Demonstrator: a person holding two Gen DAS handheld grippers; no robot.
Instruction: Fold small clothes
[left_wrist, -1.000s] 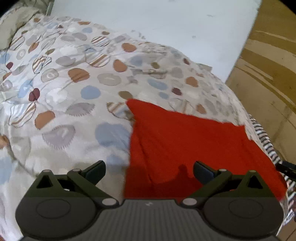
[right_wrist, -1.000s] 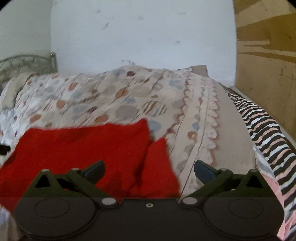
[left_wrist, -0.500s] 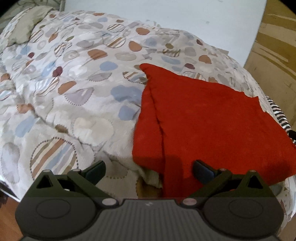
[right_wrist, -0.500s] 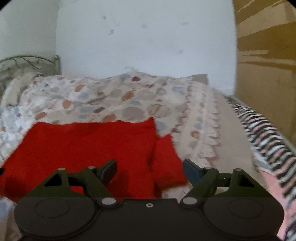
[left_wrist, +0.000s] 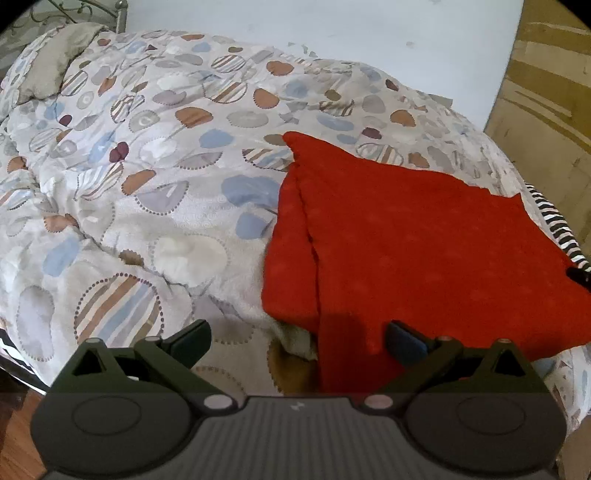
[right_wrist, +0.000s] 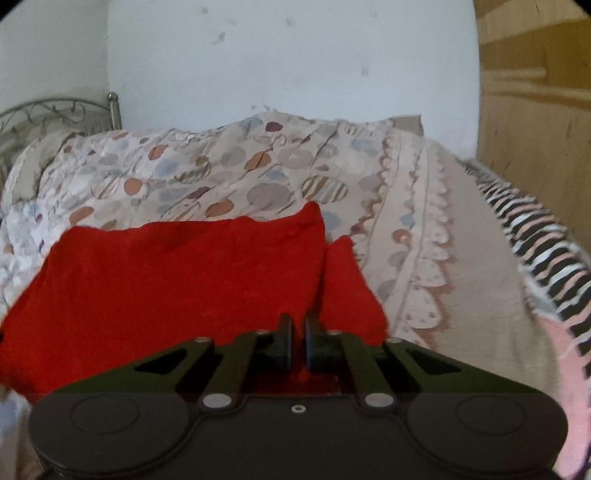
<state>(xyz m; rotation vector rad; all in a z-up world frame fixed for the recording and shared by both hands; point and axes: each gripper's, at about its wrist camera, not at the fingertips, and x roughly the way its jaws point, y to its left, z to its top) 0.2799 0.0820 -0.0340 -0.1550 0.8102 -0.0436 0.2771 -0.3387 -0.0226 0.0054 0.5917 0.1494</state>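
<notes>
A red garment (left_wrist: 424, 243) lies spread on the patterned bedspread (left_wrist: 147, 177), with a folded strip along its left side. My left gripper (left_wrist: 297, 341) is open, and its right finger (left_wrist: 404, 341) rests over the garment's near edge. In the right wrist view the same red garment (right_wrist: 166, 291) lies ahead. My right gripper (right_wrist: 298, 345) is nearly shut at the garment's near edge, with red cloth showing between its fingers. A small red flap (right_wrist: 347, 284) sticks out to the right.
A black-and-white striped cloth (right_wrist: 532, 229) lies along the bed's right side, next to a wooden panel (right_wrist: 535, 92). A metal headboard (right_wrist: 55, 114) and a pillow (left_wrist: 55, 55) stand at the far left. A white wall rises behind the bed.
My right gripper has closed from wide open onto the garment's near edge. My left gripper has pulled back and up, so more of the garment and the bedspread shows.
</notes>
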